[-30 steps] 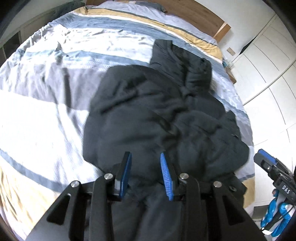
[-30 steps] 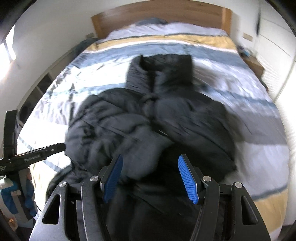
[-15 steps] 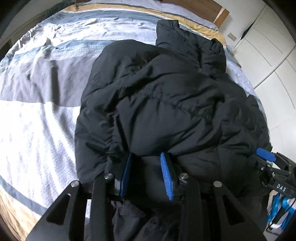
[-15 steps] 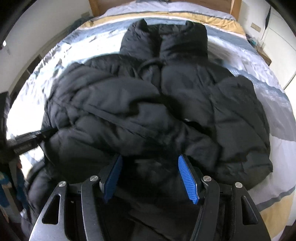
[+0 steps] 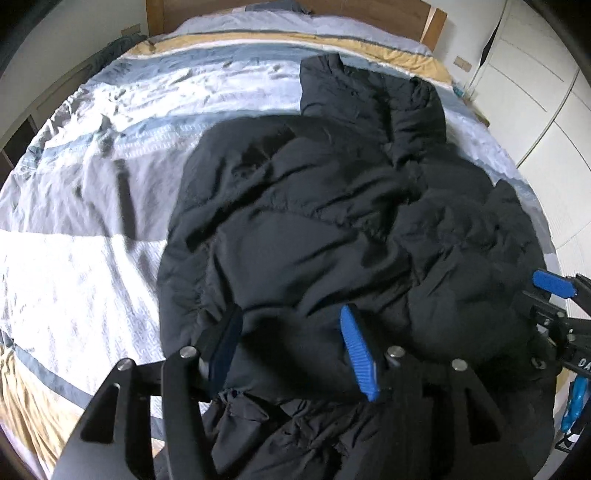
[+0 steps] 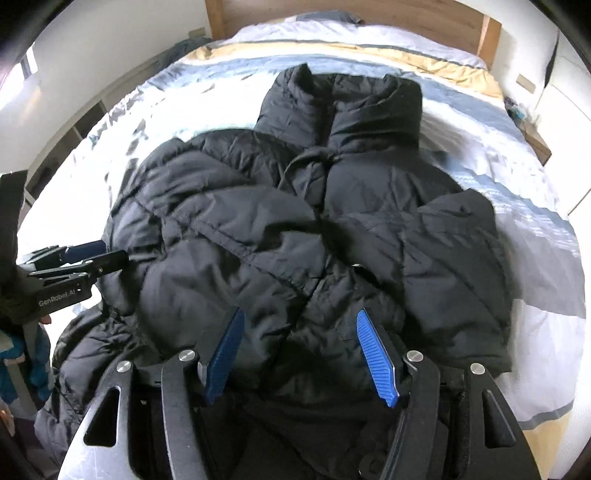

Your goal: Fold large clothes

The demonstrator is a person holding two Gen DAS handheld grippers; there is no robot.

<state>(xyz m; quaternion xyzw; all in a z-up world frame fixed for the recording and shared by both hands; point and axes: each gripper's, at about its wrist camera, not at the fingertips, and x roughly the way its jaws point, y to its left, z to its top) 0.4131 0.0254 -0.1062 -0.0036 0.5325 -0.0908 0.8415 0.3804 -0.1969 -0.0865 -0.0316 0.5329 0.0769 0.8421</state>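
Observation:
A black puffer jacket (image 5: 325,229) lies on the bed, collar toward the headboard, sleeves folded in over the body; it also shows in the right wrist view (image 6: 306,229). Its lower hem hangs off the near bed edge. My left gripper (image 5: 291,325) is open, its blue pads low over the jacket's lower left part, with fabric between the fingers. My right gripper (image 6: 299,332) is open, over the jacket's lower middle. Each gripper shows at the edge of the other view: the right one (image 5: 554,286), the left one (image 6: 96,254).
The bed has a striped cover in white, grey, blue and tan (image 5: 74,221), with a wooden headboard (image 6: 406,14) at the far end. White wardrobe doors (image 5: 535,92) stand on the right, and low shelving (image 6: 74,133) on the left.
Both grippers came down close over the jacket, then drew back a little. The left gripper's fingers have opened wider. The right gripper stays open.

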